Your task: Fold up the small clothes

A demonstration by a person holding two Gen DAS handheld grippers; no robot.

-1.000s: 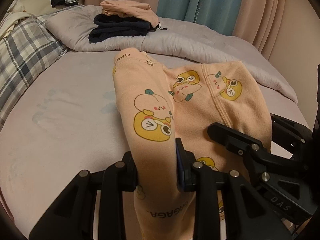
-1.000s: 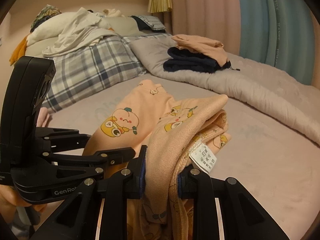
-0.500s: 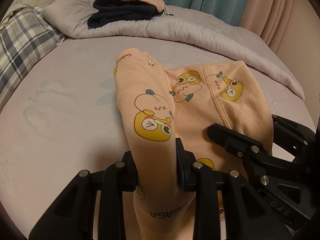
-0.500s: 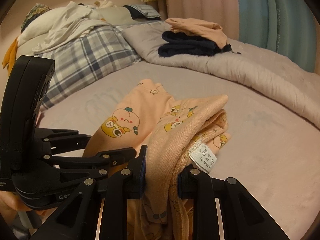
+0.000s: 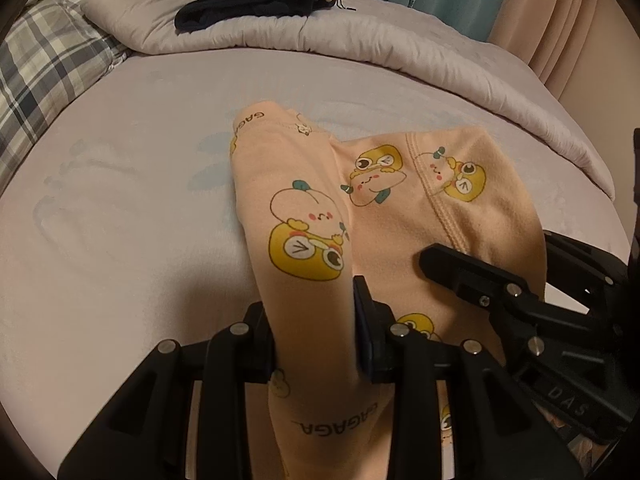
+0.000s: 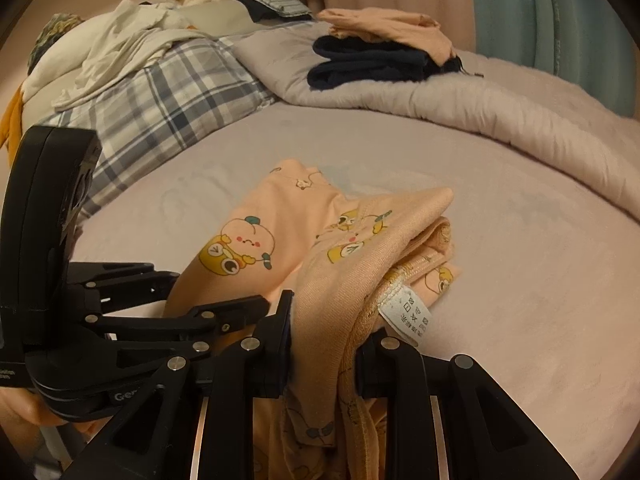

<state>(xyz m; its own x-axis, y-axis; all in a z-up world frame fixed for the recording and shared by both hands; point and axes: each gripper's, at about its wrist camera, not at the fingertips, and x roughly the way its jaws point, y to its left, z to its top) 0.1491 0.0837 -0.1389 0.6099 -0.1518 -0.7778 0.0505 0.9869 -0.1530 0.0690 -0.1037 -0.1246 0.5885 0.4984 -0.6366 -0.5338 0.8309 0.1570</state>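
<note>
Now, bed (image 5: 120, 240) wide, soft; pants (image 5: 304, 216) half draped on it, near end raised between my hands. Left gripper (image 5: 316, 316) pinches leg, jaws just eased a little, cloth still between them: I risk leg slipping, fold skewing. Right gripper (image 6: 324, 320) clenched on waistband. Label (image 6: 408, 312) dangles there, may end up showing.

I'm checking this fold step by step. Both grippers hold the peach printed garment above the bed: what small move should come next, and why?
Probably lower both ends onto the sheet, then let go. The left gripper and right gripper each clamp a bunched near edge of the peach garment, whose far part already lies doubled on the bed. The left jaws have just been opening slightly, with cloth between them.
</note>
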